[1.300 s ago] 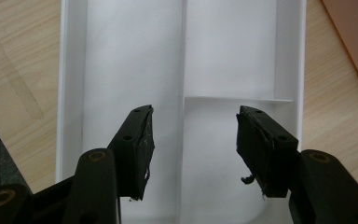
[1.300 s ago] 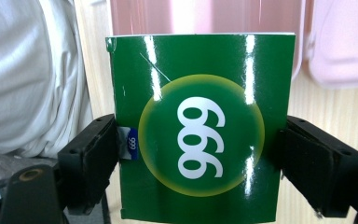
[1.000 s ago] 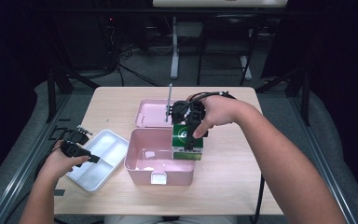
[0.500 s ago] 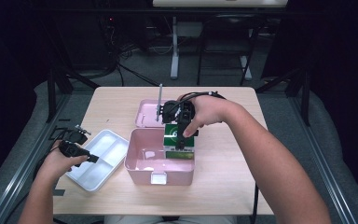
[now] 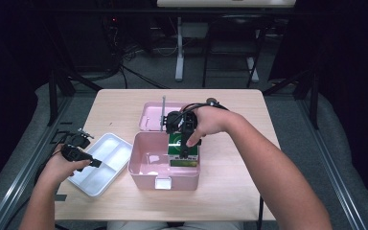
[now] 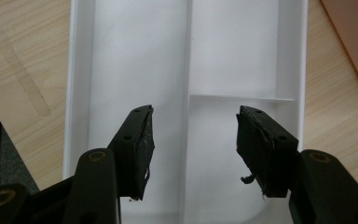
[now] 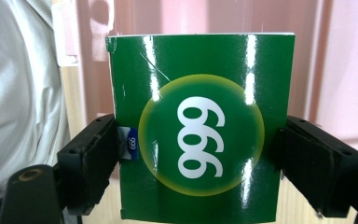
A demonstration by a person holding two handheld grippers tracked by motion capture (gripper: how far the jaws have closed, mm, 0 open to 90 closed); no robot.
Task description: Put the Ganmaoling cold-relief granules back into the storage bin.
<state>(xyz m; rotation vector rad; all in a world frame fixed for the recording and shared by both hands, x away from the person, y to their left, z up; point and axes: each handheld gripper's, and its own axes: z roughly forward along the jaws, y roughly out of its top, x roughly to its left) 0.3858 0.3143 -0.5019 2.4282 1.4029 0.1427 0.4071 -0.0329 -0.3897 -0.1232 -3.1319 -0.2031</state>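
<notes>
Here the green box point(image 7: 200, 140) sits clamped between the right gripper point(image 7: 200, 163) jaws.

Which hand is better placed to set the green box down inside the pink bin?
The right gripper: its jaws already clamp the green box over the pink bin. The left gripper is open over the white tray.

Dark room — wooden table point(image 5: 230, 103); grey floor point(image 5: 287, 108)

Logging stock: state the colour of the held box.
Green box with a yellow circle and white 999; clearest in the right gripper view.
</notes>
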